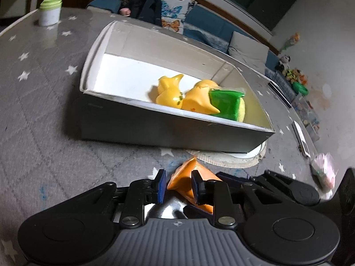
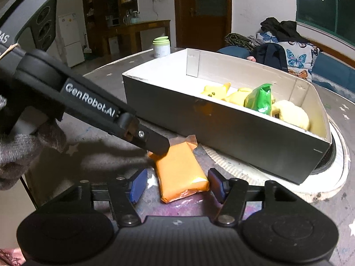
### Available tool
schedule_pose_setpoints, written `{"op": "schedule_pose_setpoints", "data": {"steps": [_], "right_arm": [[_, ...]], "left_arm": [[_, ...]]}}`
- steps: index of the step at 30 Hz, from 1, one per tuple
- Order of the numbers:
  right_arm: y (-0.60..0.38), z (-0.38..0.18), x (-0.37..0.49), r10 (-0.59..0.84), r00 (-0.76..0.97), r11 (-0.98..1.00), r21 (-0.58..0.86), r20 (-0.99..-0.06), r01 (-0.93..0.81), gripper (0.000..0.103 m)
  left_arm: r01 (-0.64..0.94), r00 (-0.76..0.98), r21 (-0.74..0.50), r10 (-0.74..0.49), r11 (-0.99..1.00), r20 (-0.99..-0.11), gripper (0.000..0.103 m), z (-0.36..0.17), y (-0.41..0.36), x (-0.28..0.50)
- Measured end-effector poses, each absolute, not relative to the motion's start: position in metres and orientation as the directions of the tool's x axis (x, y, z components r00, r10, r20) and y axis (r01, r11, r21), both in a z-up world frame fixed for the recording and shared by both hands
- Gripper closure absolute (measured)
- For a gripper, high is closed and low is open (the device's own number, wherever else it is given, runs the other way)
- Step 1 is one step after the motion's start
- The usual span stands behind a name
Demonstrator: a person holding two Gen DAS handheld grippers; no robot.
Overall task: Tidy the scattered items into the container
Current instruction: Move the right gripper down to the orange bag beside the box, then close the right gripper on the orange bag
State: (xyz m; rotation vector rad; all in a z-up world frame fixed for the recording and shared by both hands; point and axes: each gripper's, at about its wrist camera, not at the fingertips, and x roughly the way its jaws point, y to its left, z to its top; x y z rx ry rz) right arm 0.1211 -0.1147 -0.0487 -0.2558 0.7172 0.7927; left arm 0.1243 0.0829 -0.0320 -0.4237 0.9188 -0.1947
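An orange packet (image 2: pixel 180 173) lies on the grey star-patterned table in front of the grey cardboard box (image 2: pixel 221 133). My left gripper (image 1: pixel 178 186) straddles the packet (image 1: pixel 188 181); its fingers close in on the packet's sides. In the right wrist view the left gripper's finger (image 2: pixel 157 144) touches the packet's far end. My right gripper (image 2: pixel 176 185) is open, its blue pads either side of the packet's near end, not touching. Inside the box (image 1: pixel 173 130) lie yellow toys (image 1: pixel 170 93) and a green packet (image 1: pixel 225 104).
A white jar with a green lid (image 1: pixel 50 11) stands at the table's far edge. A round white mat (image 2: pixel 337 173) lies under the box. A pink-white wrapped item (image 1: pixel 324 173) lies at the right. A sofa with clothes stands behind.
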Motion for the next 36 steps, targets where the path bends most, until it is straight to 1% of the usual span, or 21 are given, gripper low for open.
{"op": "schedule_pose_setpoints", "data": {"steps": [2,4,7,10,15,25,33,36], "right_arm": [[-0.115,-0.05,0.121,0.559,0.482,0.687,0.051,-0.675,-0.725,0.046],[-0.116,-0.051,0.121,0.558,0.484,0.69,0.053,-0.674,-0.722,0.052],[-0.116,-0.051,0.121,0.559,0.486,0.692,0.054,-0.671,-0.72,0.054],[-0.116,-0.051,0.122,0.561,0.487,0.692,0.057,-0.669,-0.72,0.057],[-0.116,-0.052,0.121,0.561,0.492,0.698,0.06,-0.665,-0.714,0.058],[-0.118,-0.051,0.12,0.568,0.496,0.706,0.079,-0.657,-0.704,0.059],[-0.124,-0.031,0.113,0.592,0.52,0.707,0.088,-0.615,-0.701,0.06],[-0.125,-0.019,0.111,0.604,0.534,0.705,0.085,-0.591,-0.704,0.06]], "left_arm": [[-0.037,0.596,-0.454,-0.346,0.89,-0.725,0.075,-0.033,0.087,0.123],[-0.05,0.594,-0.479,-0.36,0.876,-0.72,0.074,-0.035,0.09,0.123],[-0.06,0.592,-0.513,-0.383,0.856,-0.709,0.072,-0.036,0.093,0.123],[-0.07,0.593,-0.513,-0.378,0.855,-0.711,0.072,-0.037,0.092,0.124],[-0.088,0.579,-0.512,-0.374,0.855,-0.724,0.072,-0.042,0.089,0.124],[-0.103,0.588,-0.535,-0.382,0.839,-0.713,0.07,-0.042,0.083,0.123],[-0.059,0.627,-0.554,-0.401,0.83,-0.668,0.074,-0.017,0.078,0.113],[-0.031,0.654,-0.532,-0.385,0.846,-0.651,0.074,-0.001,0.074,0.109]]}}
